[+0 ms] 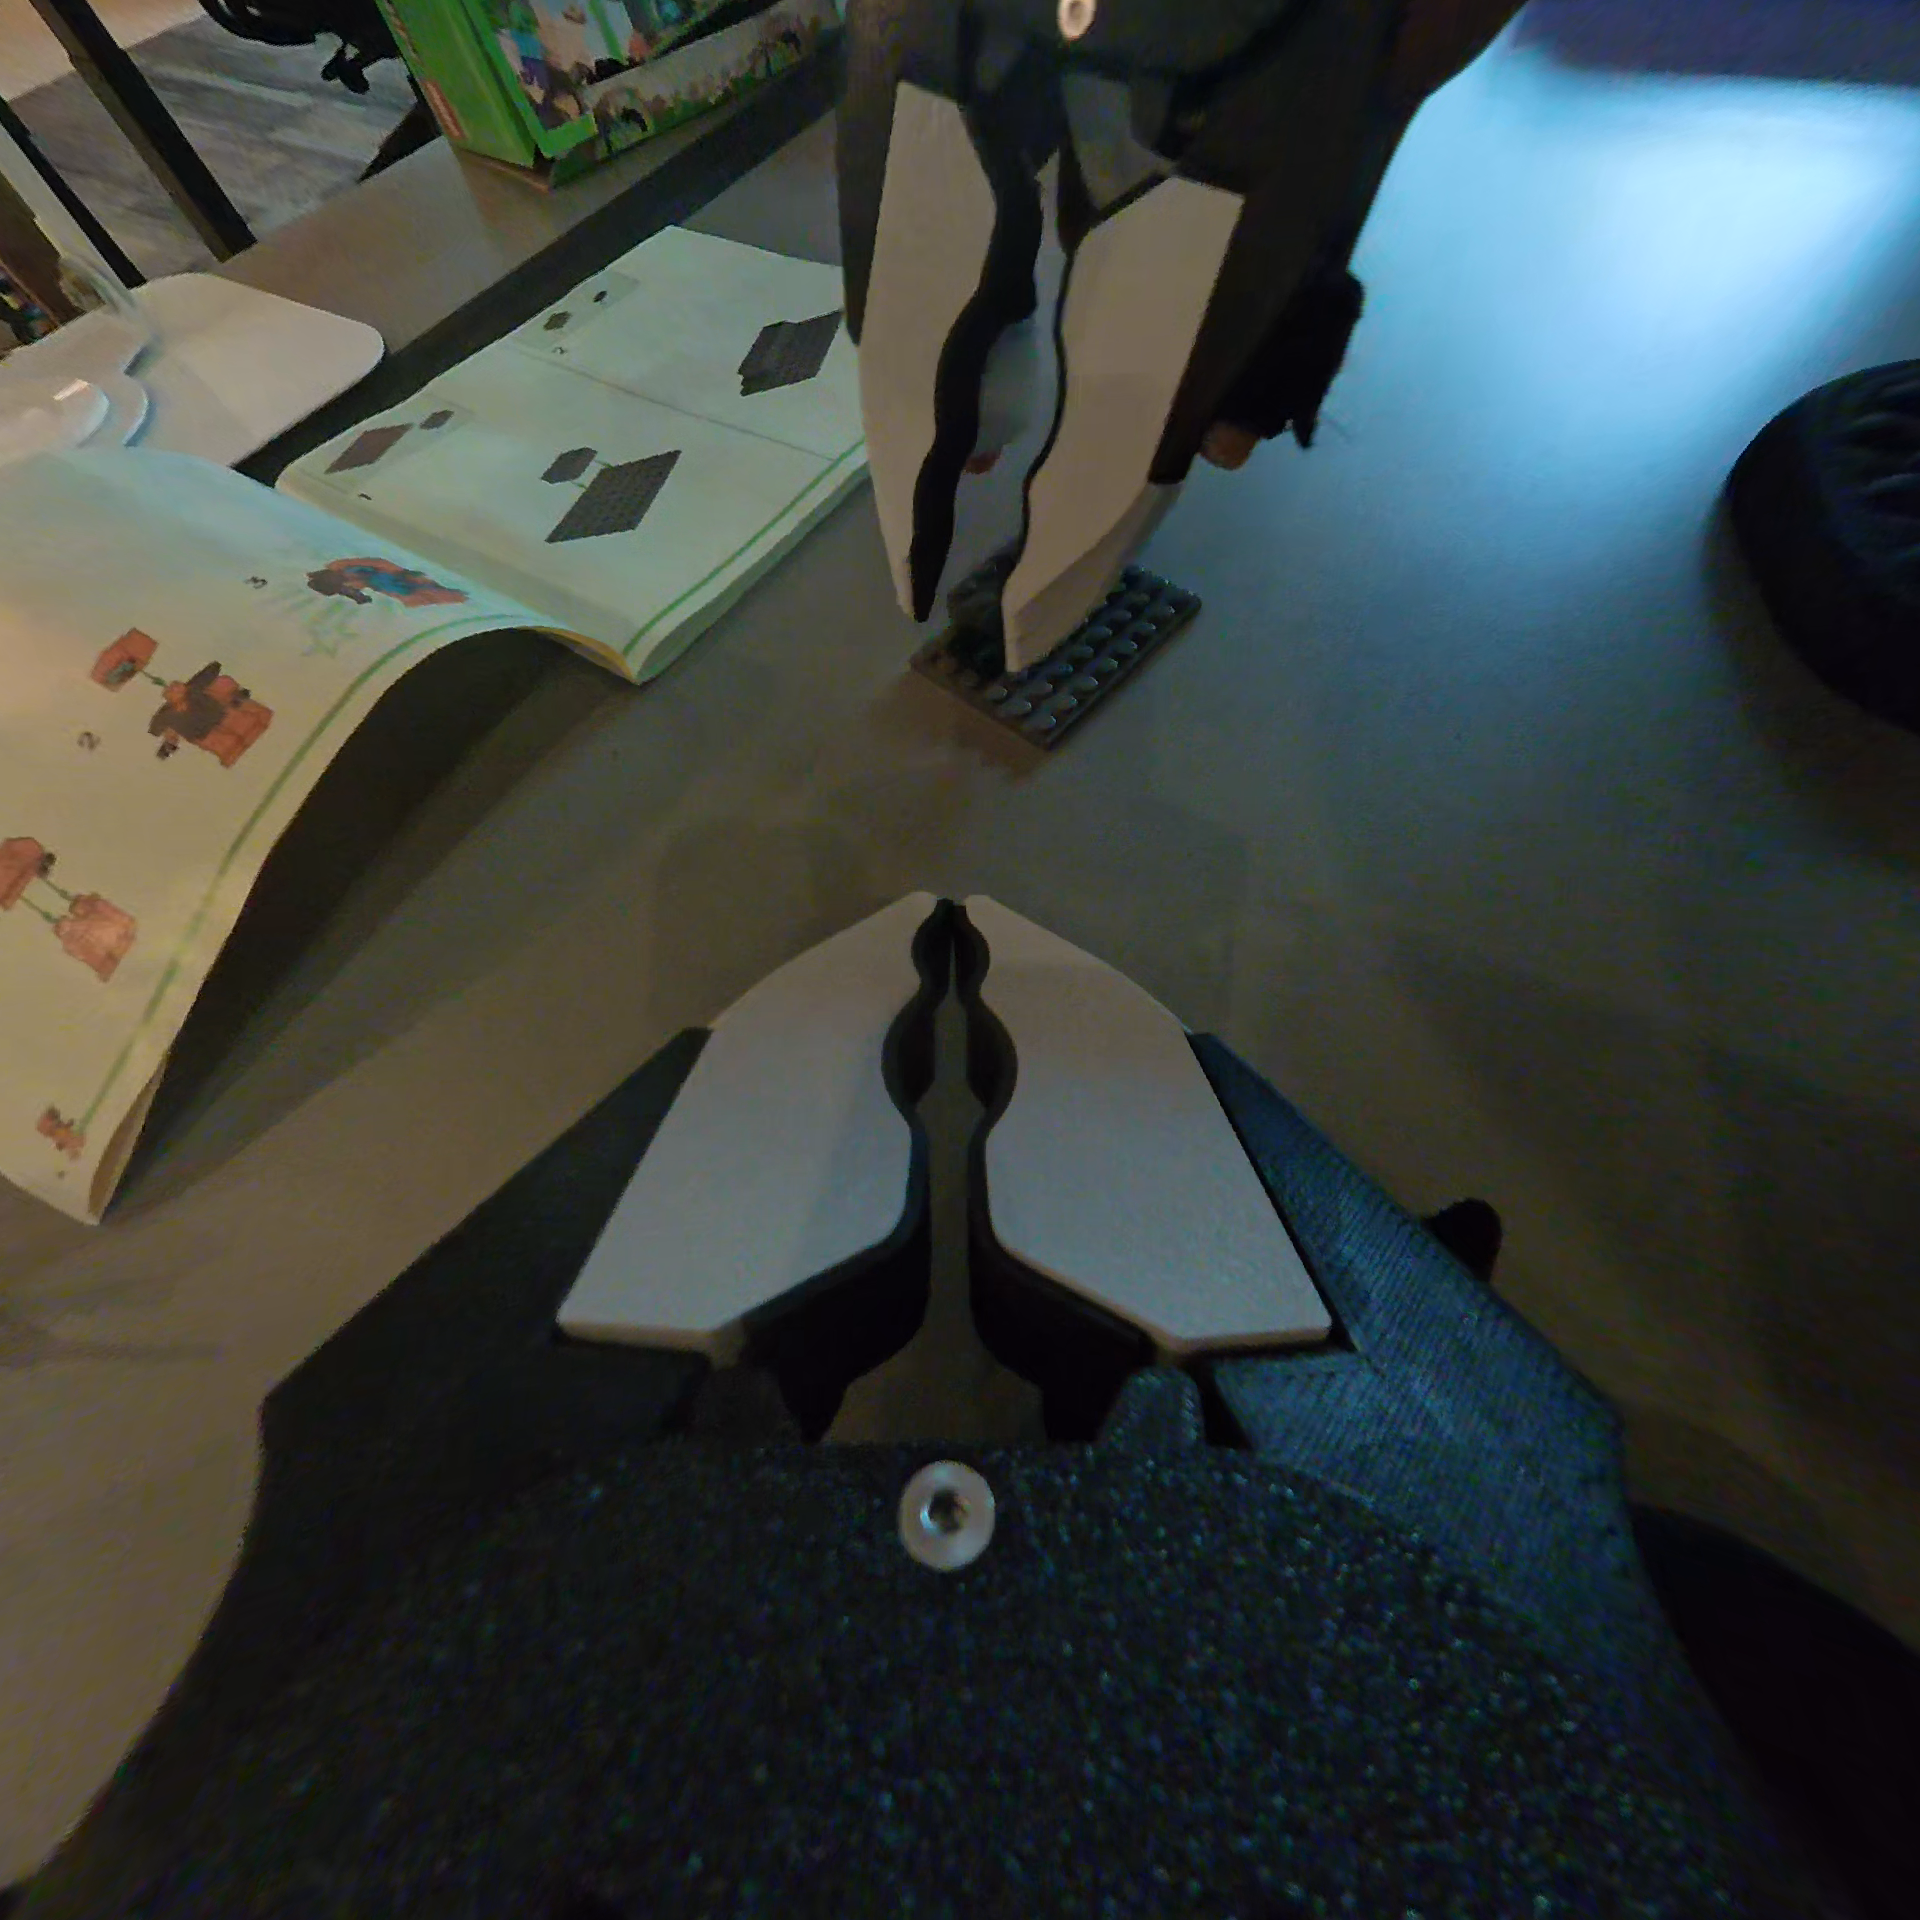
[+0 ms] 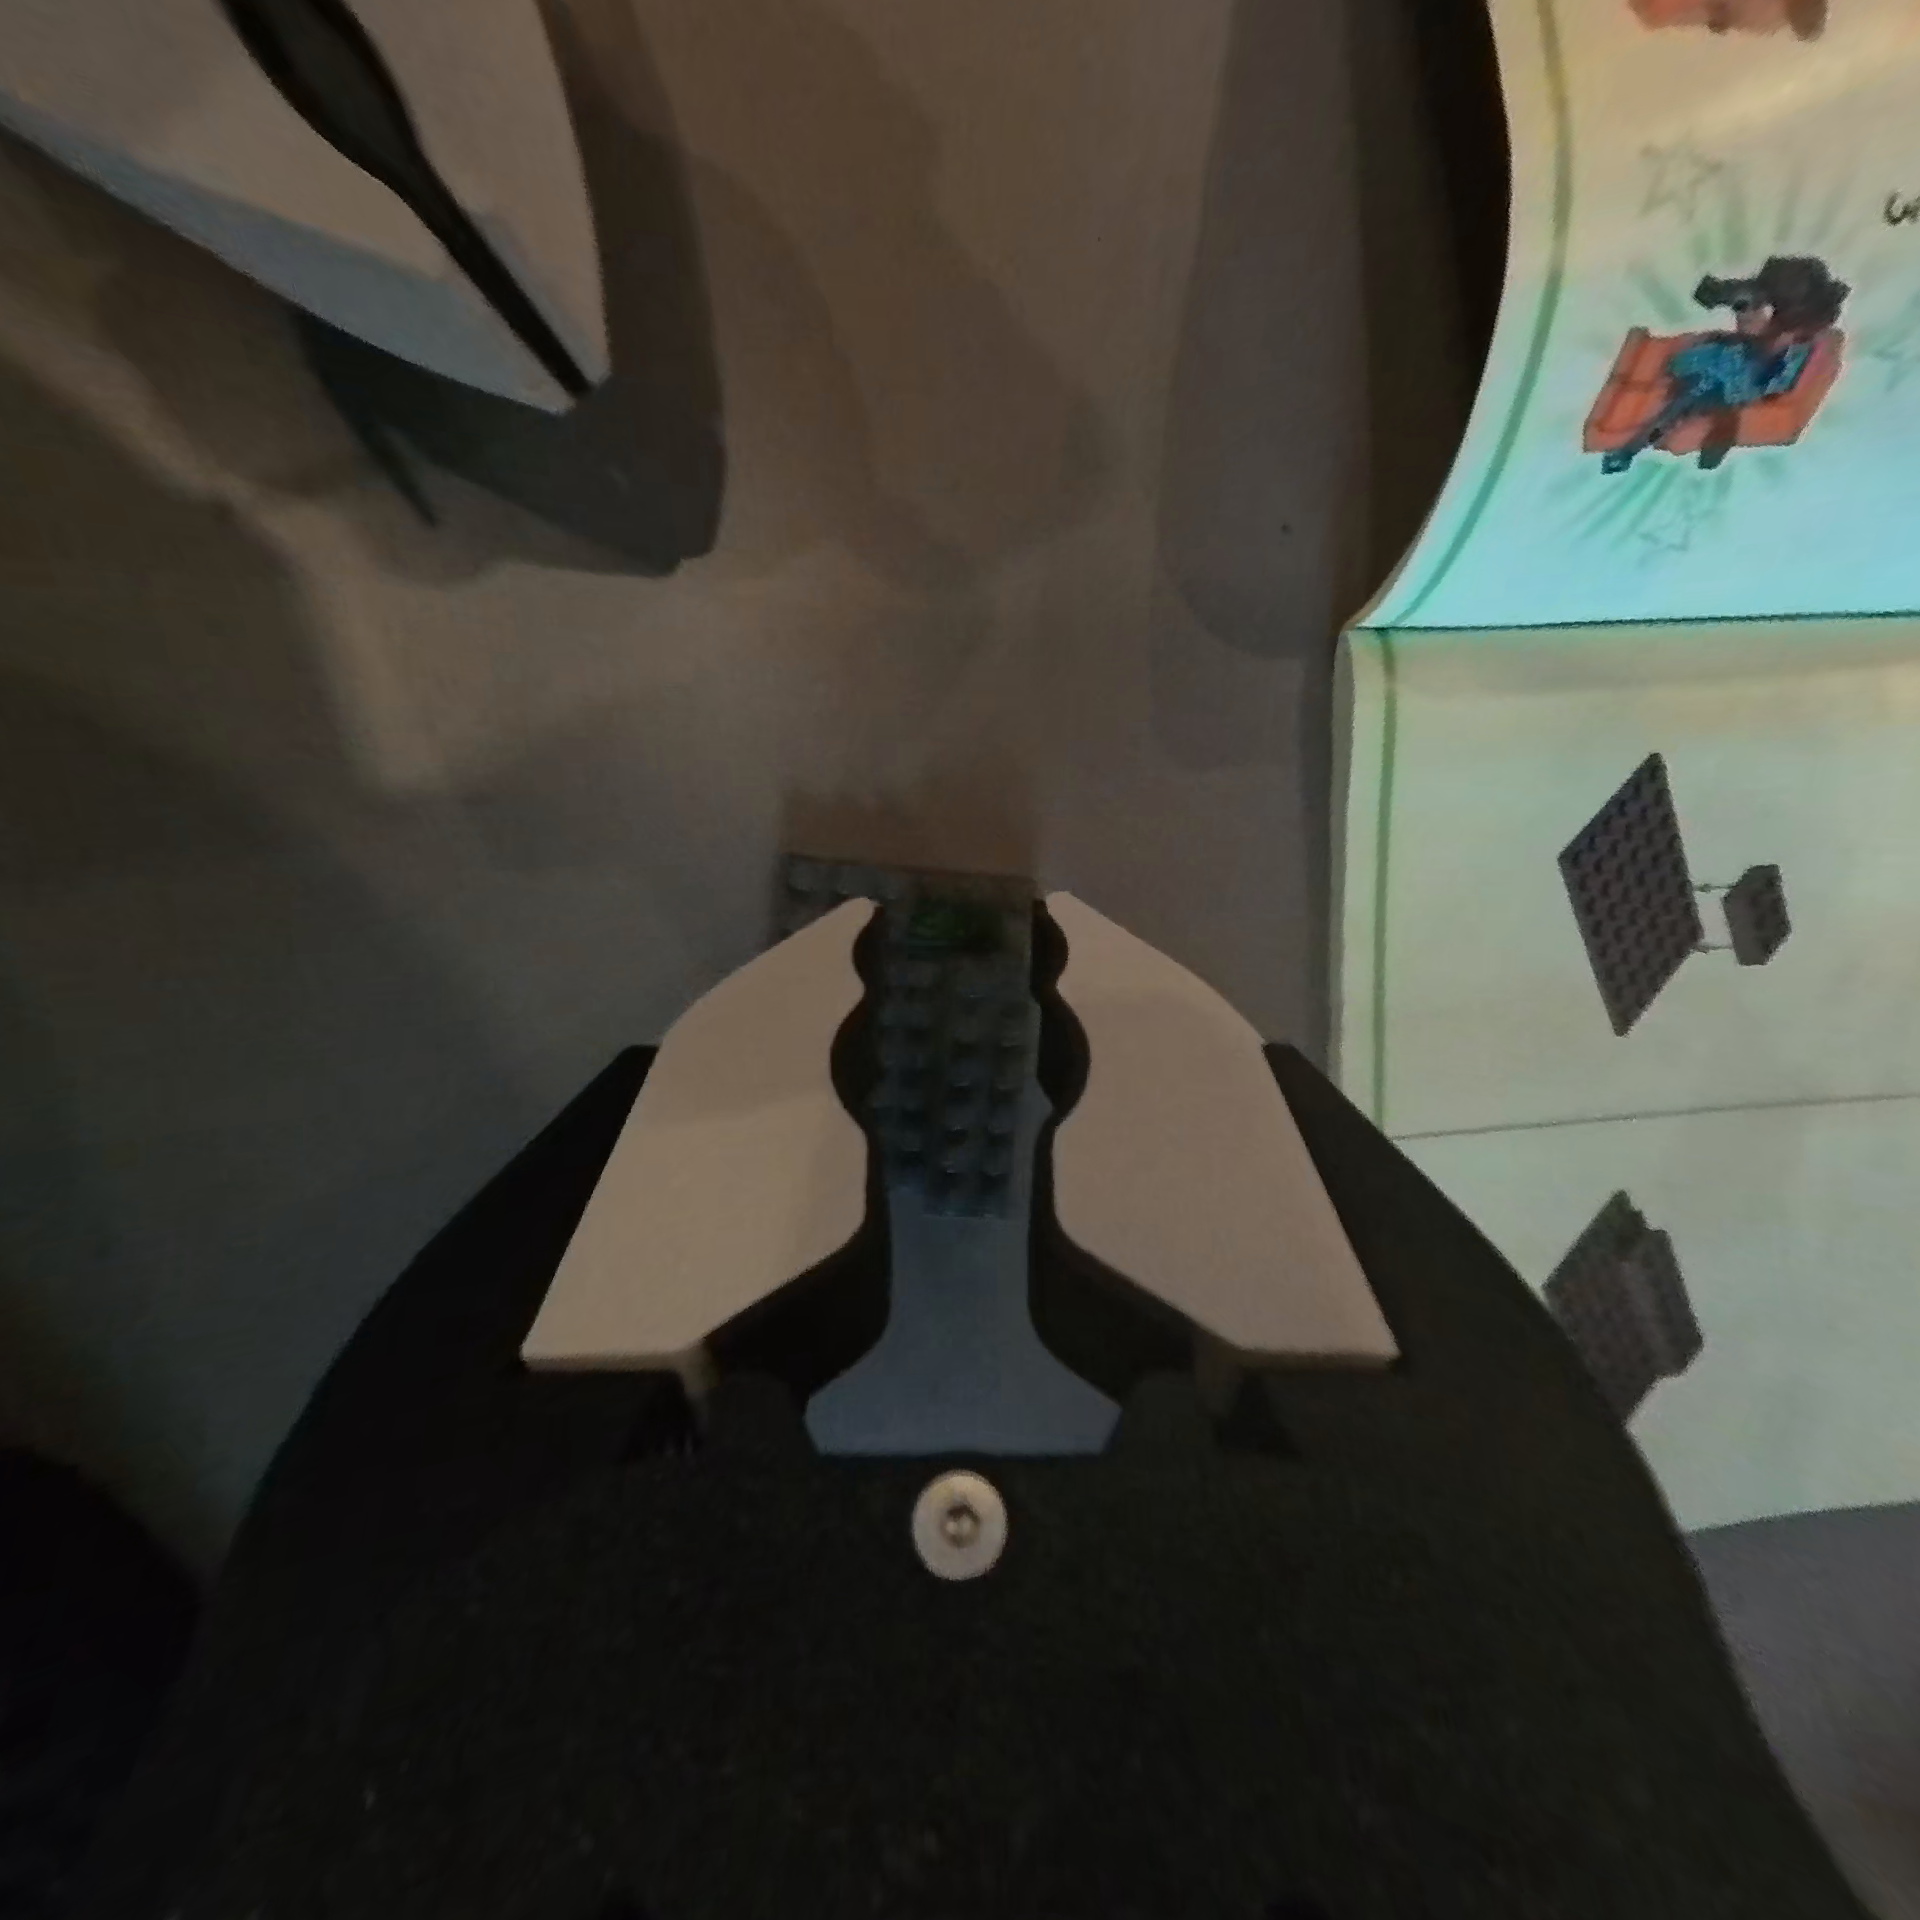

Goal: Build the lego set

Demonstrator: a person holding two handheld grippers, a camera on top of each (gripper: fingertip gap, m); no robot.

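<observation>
Right wrist view shows the right gripper (image 2: 961, 925) parted over the dark studded plate (image 2: 951, 1081), likely light, rigid, best pinched by its long edges; the left gripper (image 1: 951, 909) is closed, empty.

Grainy matt black plastic on the left tool (image 1: 952, 906), smooth pale finger plates, a shiny metal screw (image 1: 945, 1527); studded dark plastic baseplate (image 1: 1081, 665); glossy paper instruction booklet (image 1: 582, 436); smooth, faintly sheened tabletop (image 1: 1455, 831)
</observation>
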